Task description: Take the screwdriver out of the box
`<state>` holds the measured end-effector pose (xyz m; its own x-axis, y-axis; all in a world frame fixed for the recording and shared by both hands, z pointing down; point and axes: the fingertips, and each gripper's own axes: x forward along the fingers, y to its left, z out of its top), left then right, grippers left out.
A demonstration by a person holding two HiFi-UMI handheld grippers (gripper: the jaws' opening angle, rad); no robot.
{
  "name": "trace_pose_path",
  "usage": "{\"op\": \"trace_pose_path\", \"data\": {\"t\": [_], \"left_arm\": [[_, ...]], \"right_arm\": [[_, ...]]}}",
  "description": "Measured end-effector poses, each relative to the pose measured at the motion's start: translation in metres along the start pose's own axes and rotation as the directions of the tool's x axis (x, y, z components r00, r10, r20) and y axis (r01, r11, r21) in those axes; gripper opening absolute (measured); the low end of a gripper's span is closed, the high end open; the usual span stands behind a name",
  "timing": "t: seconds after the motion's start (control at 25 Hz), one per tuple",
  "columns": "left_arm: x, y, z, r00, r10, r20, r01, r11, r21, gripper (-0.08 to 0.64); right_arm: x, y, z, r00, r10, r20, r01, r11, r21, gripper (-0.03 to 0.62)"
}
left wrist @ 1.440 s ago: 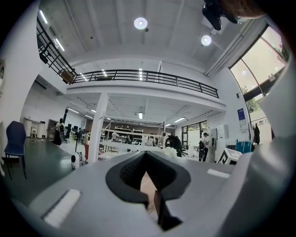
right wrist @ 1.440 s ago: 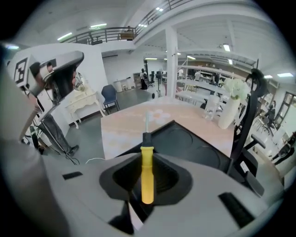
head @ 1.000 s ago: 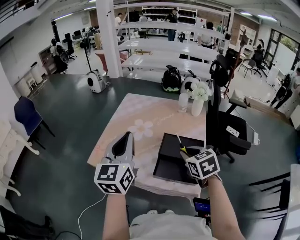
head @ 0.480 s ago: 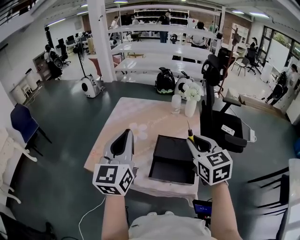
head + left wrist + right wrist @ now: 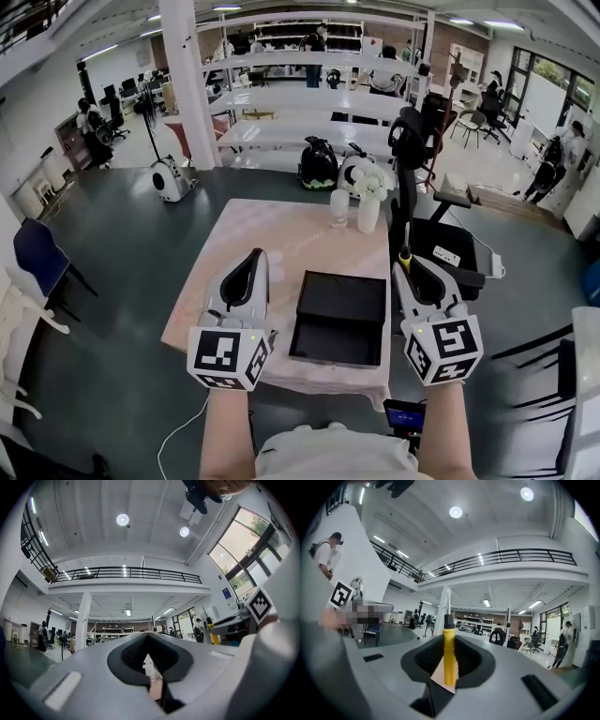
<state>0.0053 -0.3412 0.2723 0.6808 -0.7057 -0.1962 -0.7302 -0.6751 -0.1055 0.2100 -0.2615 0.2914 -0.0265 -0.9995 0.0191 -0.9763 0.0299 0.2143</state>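
Note:
The black box lies open on the pink-clothed table, and its inside looks bare. My right gripper hovers to the right of the box, shut on the screwdriver. In the right gripper view the screwdriver's yellow handle stands upright between the jaws of my right gripper, and its metal shaft rises above them. My left gripper hangs to the left of the box, jaws together with nothing in them. In the left gripper view my left gripper points out at the hall.
Two white vases with flowers stand at the table's far edge. A black office chair is close to the table's right side. Long white tables, a pillar and people fill the hall beyond.
My right gripper has risen out of the box with the screwdriver and swung to the box's right side. My left gripper has risen a little.

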Motion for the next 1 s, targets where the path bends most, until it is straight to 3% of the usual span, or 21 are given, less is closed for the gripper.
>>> {"op": "trace_pose_path", "data": {"t": [0.28, 1.0], "left_arm": [[0.005, -0.010, 0.012, 0.999, -0.025, 0.034, 0.025, 1.000, 0.011, 0.004], [0.004, -0.007, 0.029, 0.997, -0.021, 0.076, 0.020, 1.000, 0.015, 0.003]], "right_arm": [[-0.015, -0.008, 0.018, 0.997, -0.066, 0.031, 0.068, 0.996, -0.050, 0.081], [-0.031, -0.004, 0.049, 0.991, -0.088, 0.102, 0.095, 0.994, -0.061, 0.080]]}}
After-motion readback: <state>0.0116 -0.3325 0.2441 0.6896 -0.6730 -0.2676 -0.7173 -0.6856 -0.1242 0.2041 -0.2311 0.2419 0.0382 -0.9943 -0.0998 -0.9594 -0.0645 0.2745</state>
